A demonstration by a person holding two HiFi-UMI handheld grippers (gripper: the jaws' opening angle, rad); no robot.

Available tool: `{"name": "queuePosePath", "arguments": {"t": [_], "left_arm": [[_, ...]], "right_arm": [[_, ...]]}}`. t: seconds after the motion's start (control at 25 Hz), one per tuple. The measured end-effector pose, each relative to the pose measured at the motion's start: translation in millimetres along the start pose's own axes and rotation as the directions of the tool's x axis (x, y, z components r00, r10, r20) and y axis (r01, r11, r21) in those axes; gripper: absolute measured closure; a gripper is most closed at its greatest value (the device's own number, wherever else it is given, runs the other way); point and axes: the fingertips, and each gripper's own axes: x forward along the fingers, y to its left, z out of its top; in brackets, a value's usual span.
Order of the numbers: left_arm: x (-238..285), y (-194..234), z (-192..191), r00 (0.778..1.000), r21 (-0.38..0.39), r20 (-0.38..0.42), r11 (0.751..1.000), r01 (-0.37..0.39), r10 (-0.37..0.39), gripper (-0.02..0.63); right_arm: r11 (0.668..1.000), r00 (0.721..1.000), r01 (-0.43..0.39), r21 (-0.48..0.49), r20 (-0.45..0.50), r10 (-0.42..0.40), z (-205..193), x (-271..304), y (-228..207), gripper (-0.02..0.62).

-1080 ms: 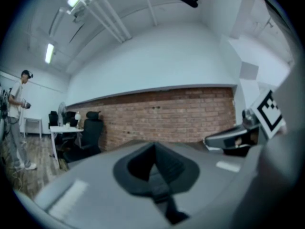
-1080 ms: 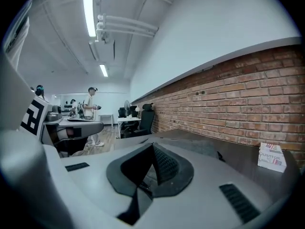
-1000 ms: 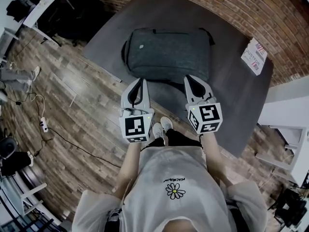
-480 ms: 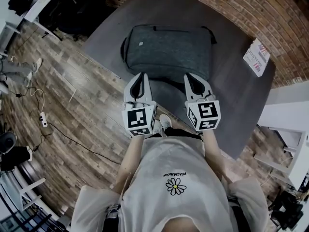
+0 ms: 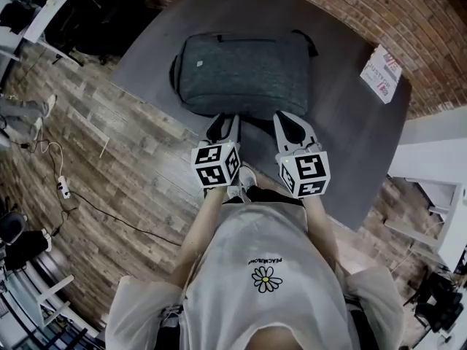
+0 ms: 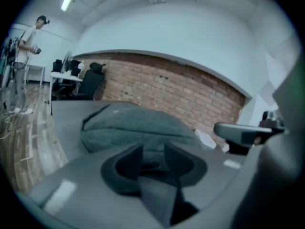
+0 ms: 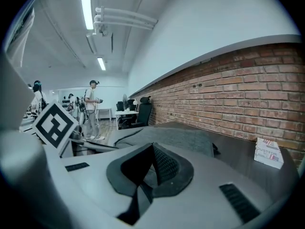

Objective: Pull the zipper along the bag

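Backpack [image 5: 244,75] lies just ahead: find its zipper pull with the left gripper [image 5: 225,125] (jaws just opened, empty), while the right gripper [image 5: 286,122] is closed on nothing.

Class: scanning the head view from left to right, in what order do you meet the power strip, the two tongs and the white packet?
power strip → left tongs → right tongs → white packet
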Motion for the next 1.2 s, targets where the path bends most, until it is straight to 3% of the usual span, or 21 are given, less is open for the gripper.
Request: {"name": "queuePosePath", "arguments": {"t": [0.12, 0.16, 0.24, 0.32, 0.4, 0.6, 0.8, 0.88, 1.04, 1.2], "left_arm": [[14, 2, -21, 0.998, -0.046, -0.070, 0.999, -0.007, 0.004, 0.469], [16, 1, -25, 0.997, -0.023, -0.083, 1.000, -0.006, 0.004, 0.469], [21, -4, -31, 0.994, 0.119, -0.105, 0.993, 0.008, 0.005, 0.469], [27, -13, -37, 0.990, 0.287, -0.139, 0.957, 0.044, -0.004, 0.469], [31, -16, -44, 0.986, 0.352, -0.168, 0.934, 0.067, -0.007, 0.467], [38, -11, -53, 0.985, 0.299, -0.174, 0.952, 0.057, -0.004, 0.448], [37, -50, -49, 0.976, 0.381, -0.152, 0.902, 0.203, -0.156, 0.456], [36, -62, -56, 0.968, 0.400, -0.178, 0.886, 0.237, -0.178, 0.473], [33, -61, -73, 0.965, 0.376, -0.214, 0.898, 0.227, -0.154, 0.476], [32, -39, -70, 0.982, 0.386, -0.182, 0.916, 0.112, -0.044, 0.469]], "right_arm": [[1.000, 1.000, 0.016, 0.004, -0.015, -0.016, -8, -6, -5, 0.594], [1.000, 1.000, 0.023, 0.006, -0.022, -0.023, -10, -7, -6, 0.594], [0.999, 0.999, 0.035, 0.013, -0.032, -0.034, -15, -10, -10, 0.594], [0.999, 0.998, 0.046, 0.022, -0.041, -0.045, -19, -12, -14, 0.594], [0.998, 0.997, 0.055, 0.029, -0.046, -0.054, -22, -14, -15, 0.594], [0.998, 0.997, 0.058, 0.033, -0.055, -0.056, -26, -19, -15, 0.594], [0.998, 0.997, 0.054, 0.032, -0.063, -0.052, -32, -23, -13, 0.594], [0.998, 0.997, 0.052, 0.031, -0.067, -0.049, -34, -25, -12, 0.594], [0.998, 0.997, 0.048, 0.030, -0.062, -0.046, -33, -26, -12, 0.594], [0.998, 0.997, 0.050, 0.030, -0.059, -0.049, -32, -28, -14, 0.593]]}}
